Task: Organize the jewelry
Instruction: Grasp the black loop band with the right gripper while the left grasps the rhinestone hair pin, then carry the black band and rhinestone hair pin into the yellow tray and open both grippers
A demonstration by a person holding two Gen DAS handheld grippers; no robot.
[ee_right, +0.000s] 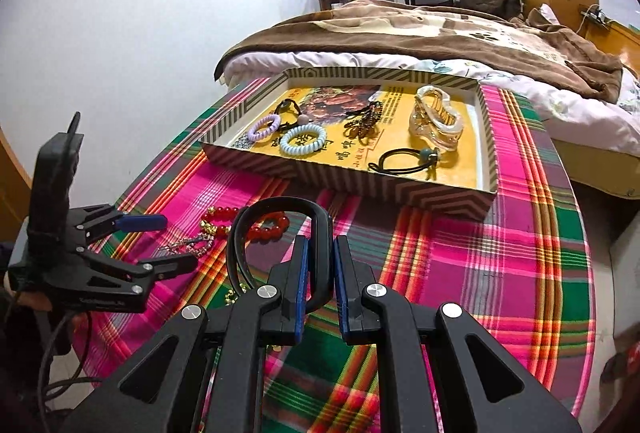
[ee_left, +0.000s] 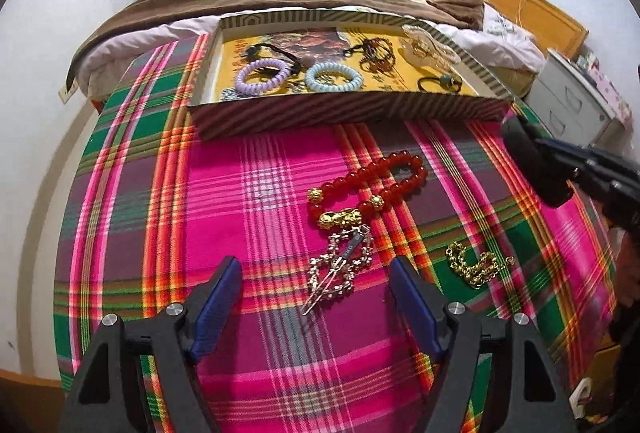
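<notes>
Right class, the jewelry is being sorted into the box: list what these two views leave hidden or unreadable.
- Right wrist view: the gold chain is mostly hidden behind the black headband held in the right gripper.
- Right wrist view: the red bead bracelet is partly covered by the headband.
- Left wrist view: the box front wall hides its near floor.
- Both views: the box's printed text is too small.

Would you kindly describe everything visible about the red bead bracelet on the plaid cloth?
The red bead bracelet is a loop of glossy, translucent-looking round red beads, broken up by two gold-coloured filigree beads and a larger gold-coloured charm. It lies flat and twisted into a figure-eight on the plaid cloth, in front of the striped box, outside it. Its charm end meets or overlaps the silver chain bracelet next to it. Neither gripper touches it.
</notes>
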